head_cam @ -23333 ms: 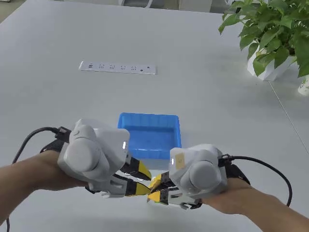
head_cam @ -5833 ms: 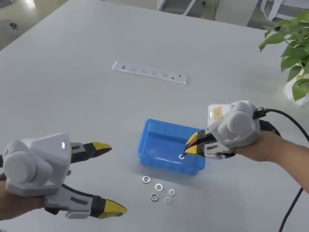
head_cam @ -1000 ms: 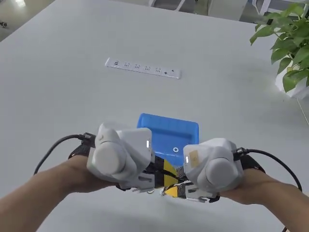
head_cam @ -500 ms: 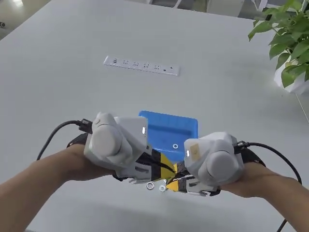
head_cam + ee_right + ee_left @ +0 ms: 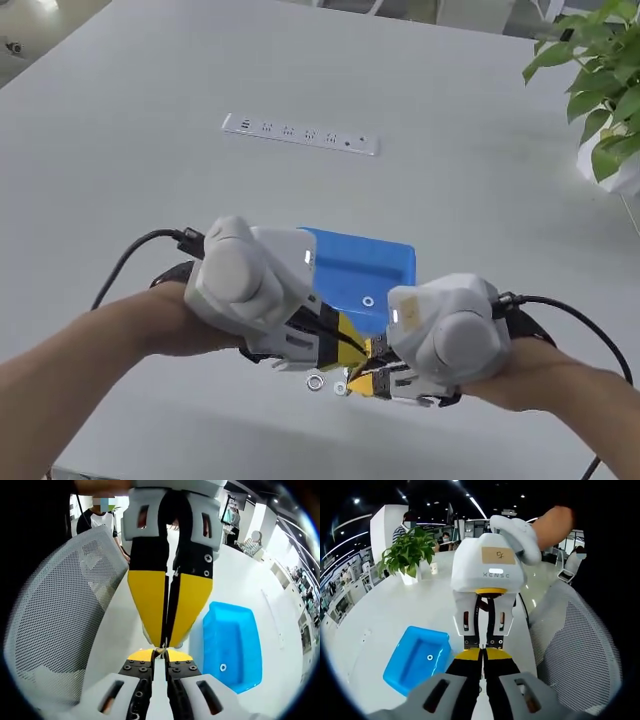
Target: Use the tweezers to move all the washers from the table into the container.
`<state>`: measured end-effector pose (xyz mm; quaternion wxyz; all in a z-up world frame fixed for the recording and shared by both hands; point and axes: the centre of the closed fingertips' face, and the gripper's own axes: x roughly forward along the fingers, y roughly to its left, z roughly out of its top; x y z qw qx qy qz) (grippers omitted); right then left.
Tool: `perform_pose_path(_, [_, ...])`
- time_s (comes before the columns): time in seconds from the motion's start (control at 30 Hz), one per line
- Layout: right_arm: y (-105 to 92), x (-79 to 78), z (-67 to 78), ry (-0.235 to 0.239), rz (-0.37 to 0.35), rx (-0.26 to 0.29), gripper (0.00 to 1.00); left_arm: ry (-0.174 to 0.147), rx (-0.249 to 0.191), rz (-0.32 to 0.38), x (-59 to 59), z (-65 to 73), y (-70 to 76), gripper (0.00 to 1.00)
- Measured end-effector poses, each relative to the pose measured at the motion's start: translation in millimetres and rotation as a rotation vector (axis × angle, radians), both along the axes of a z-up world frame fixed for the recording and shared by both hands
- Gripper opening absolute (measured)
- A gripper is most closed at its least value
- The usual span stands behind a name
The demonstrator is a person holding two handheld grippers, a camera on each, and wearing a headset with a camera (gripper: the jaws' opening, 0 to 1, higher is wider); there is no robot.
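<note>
Looks like a regrip step to me. The two grippers are nose to nose over the near part of the table (image 5: 120,90), and neither is reaching for anything yet. The left gripper (image 5: 352,346) has its yellow jaws pressed flat together. The right gripper (image 5: 366,378) is much the same, with just a hairline slit between its tips. In the right gripper view there's a tiny sliver of metal where the two sets of tips meet. I'd guess that's the tweezers (image 5: 161,650), but it's too small to tell which gripper is actually pinching them.

Right below the tips, two washers lie loose on the table, one washer (image 5: 316,381) with a second washer (image 5: 341,387) just beside it. They're small, thin silver rings lying dead flat, so my guess is they'll be fiddly. The next move probably calls for getting the tweezers seated firmly in one gripper, then dropping a tip into the hole or nipping the rim of the nearest one. More could be hidden under the grippers.

Just behind the grippers is the container (image 5: 395,262) — a shallow blue rectangular tub with a lone washer in it (image 5: 368,301), lying flat on its floor. Farther back there's a white power strip (image 5: 300,135), and a leafy plant (image 5: 600,90) at the far right.
</note>
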<state>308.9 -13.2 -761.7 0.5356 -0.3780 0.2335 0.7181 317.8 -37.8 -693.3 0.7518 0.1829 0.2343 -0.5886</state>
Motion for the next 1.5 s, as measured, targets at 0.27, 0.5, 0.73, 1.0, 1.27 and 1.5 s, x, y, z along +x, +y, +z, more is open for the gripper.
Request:
perform_pose_path(0.27, [3.8,-2.2,-0.6,0.0,0.003,0.004,0.09,0.006,0.007,-0.001,-2.3,-1.2,3.4,0.04])
perform_pose_path(0.5, [5.5,-2.8,-1.7,-0.001,0.005,0.007,0.09,0.006,0.012,0.002,-3.3,-2.7,5.0,0.04])
perform_pose_path(0.73, [5.4,-2.0,-1.8,0.001,-0.002,0.011,0.09,0.001,0.008,0.003,-1.8,-2.9,4.7,0.04])
perform_pose_path(1.0, [4.8,-0.4,-1.9,-0.008,0.001,0.008,0.09,-0.001,0.003,-0.002,-0.8,-2.8,3.0,0.04])
perform_pose_path(1.27, [4.5,0.0,-1.6,-0.004,0.003,0.006,0.09,0.001,0.005,-0.003,0.5,-2.3,3.4,0.04])
perform_pose_path(1.5, [6.2,1.1,-1.8,-0.002,0.003,0.008,0.09,-0.001,0.008,0.003,1.9,-2.5,5.0,0.04])
